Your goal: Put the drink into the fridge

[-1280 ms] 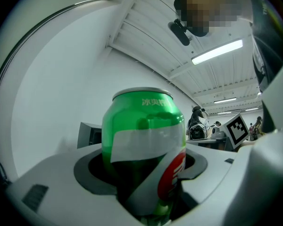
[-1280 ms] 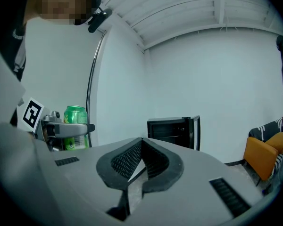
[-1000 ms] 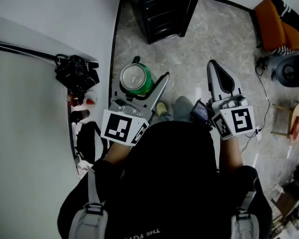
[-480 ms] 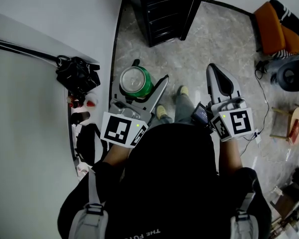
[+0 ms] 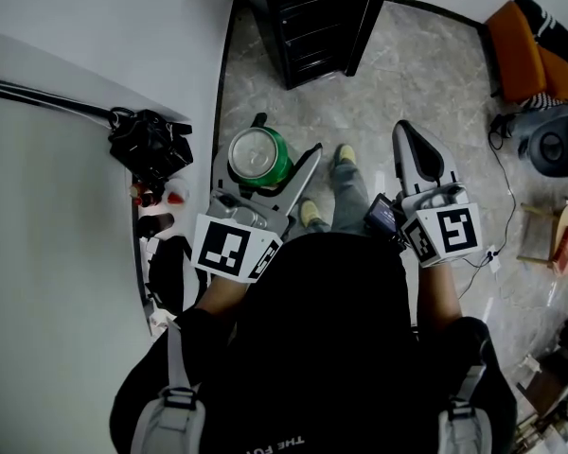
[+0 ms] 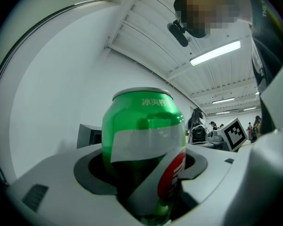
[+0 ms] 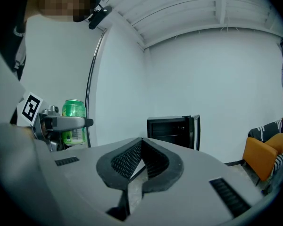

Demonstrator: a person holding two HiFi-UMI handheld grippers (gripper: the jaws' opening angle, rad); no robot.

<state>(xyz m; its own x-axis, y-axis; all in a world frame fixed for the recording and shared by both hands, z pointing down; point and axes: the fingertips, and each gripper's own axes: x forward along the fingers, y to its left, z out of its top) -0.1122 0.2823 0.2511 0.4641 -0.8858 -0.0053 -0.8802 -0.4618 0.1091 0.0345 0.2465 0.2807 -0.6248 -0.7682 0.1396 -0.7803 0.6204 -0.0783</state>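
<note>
The drink is a green can with a silver top, standing upright between the jaws of my left gripper, which is shut on it. In the left gripper view the can fills the middle, with both pads pressed on its sides. My right gripper is held out at the right, shut and with nothing in it. In the right gripper view its pads meet. The black fridge stands ahead on the floor with its door open, and it also shows as a small dark fridge by the wall.
A white counter runs along the left, with a black bag and small bottles at its edge. At the right are an orange chair, a round grey fan and a cable on the marble floor. The person's feet are below.
The person has stepped forward: one foot now shows further ahead, and the fridge sits slightly nearer. Both grippers keep their pose, and the can stays gripped.
</note>
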